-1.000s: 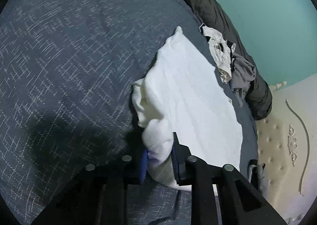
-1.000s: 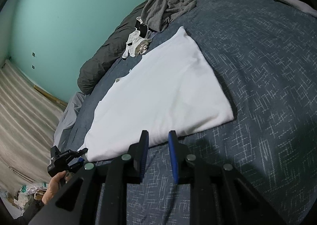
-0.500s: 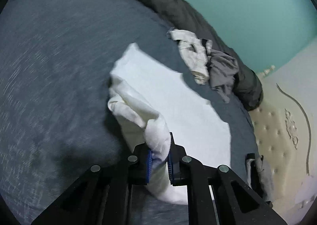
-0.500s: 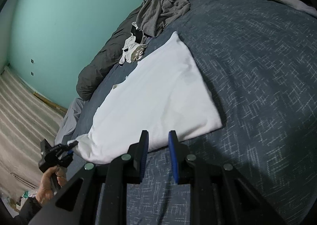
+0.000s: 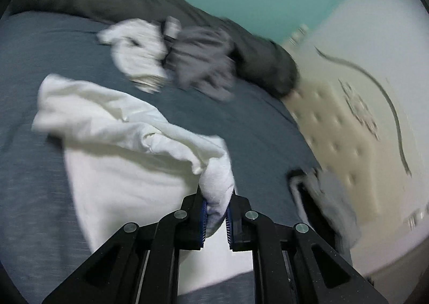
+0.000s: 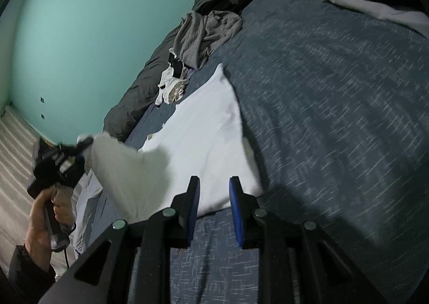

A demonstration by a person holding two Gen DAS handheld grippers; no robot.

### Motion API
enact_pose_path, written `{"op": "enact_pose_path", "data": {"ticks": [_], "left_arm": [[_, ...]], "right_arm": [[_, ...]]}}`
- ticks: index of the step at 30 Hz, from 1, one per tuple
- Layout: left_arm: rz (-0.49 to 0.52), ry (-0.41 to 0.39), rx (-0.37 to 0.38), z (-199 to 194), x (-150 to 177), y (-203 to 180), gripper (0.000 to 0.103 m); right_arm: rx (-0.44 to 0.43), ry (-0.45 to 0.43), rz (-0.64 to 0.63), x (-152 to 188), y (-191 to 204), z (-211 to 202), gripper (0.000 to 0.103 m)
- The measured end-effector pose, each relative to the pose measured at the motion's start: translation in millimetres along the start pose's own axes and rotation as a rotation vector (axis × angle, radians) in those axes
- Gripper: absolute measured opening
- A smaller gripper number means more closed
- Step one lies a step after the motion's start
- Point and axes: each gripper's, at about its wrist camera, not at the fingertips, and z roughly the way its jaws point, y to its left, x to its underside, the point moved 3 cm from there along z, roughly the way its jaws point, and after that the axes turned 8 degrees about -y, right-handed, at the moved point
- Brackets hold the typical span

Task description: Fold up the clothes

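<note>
A white garment (image 5: 120, 170) lies on the blue-grey bed (image 5: 254, 127). My left gripper (image 5: 216, 219) is shut on a bunched corner of it and holds that end lifted off the bed, so the cloth hangs in a fold. In the right wrist view the garment (image 6: 209, 140) spreads flat ahead, its left end raised by the left gripper (image 6: 80, 154) in a hand. My right gripper (image 6: 213, 210) is open and empty, just short of the garment's near edge.
A crumpled grey garment (image 6: 209, 33) and a small white one (image 6: 171, 86) lie by the dark duvet (image 6: 150, 84) along the teal wall. More clothes (image 6: 375, 6) sit at the far right. A padded headboard (image 5: 348, 127) stands beyond the bed's edge.
My left gripper has lifted the white garment's corner up and swung it over the cloth. The right gripper has barely moved and stays open.
</note>
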Motion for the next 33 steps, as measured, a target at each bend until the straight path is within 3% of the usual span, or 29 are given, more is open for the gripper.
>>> {"op": "enact_pose_path", "data": {"ticks": [3, 9, 14, 19, 23, 25, 27, 33], "left_arm": [[0.068, 0.086, 0.037, 36.1, 25.2, -39.2, 0.011], [0.195, 0.263, 0.026, 87.4, 97.2, -69.6, 0.011], [0.269, 0.328, -0.009, 93.9, 136.9, -68.3, 0.011], [0.352, 0.378, -0.050, 95.1, 150.7, -67.9, 0.013], [0.325, 0.355, -0.026, 72.4, 140.9, -63.3, 0.032], [0.320, 0.327, -0.017, 55.5, 133.6, -60.2, 0.042], [0.299, 0.293, -0.034, 38.3, 124.4, -48.5, 0.045], [0.178, 0.233, -0.181, 8.8, 107.2, 22.9, 0.047]], "right_arm": [[0.001, -0.015, 0.010, -6.6, -4.9, -5.0, 0.025], [0.003, -0.026, 0.024, -14.4, -11.5, -9.7, 0.025], [-0.005, -0.015, 0.026, -14.5, -10.1, -6.3, 0.025], [-0.012, 0.013, 0.026, -12.0, -8.3, 2.4, 0.025], [-0.023, 0.038, 0.028, -9.4, -6.1, 12.8, 0.039], [-0.031, 0.051, 0.032, -8.7, -4.7, 18.0, 0.039], [-0.038, 0.060, 0.027, -9.1, -1.5, 21.7, 0.040], [-0.034, 0.082, -0.025, -7.0, 12.0, 32.6, 0.048]]}}
